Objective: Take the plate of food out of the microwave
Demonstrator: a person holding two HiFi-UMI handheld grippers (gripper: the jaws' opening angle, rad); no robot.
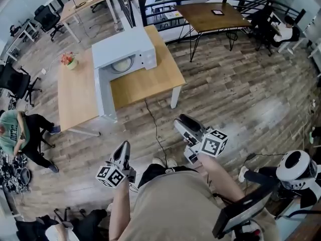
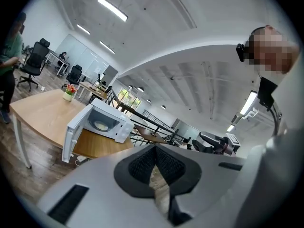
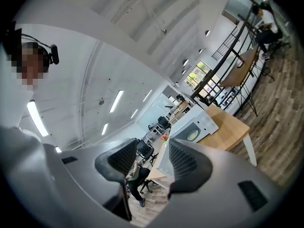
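Both my left gripper (image 1: 123, 147), clenched empty, and right gripper (image 1: 183, 125), released, hang well short of the open microwave (image 1: 125, 46) on the worktop (image 1: 145, 82), its plate (image 1: 122, 65) ahead.

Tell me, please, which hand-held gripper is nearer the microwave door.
Left. The left hand-held gripper is in front of the door, off its free edge; the right hand-held gripper is farther off, to the door's right.
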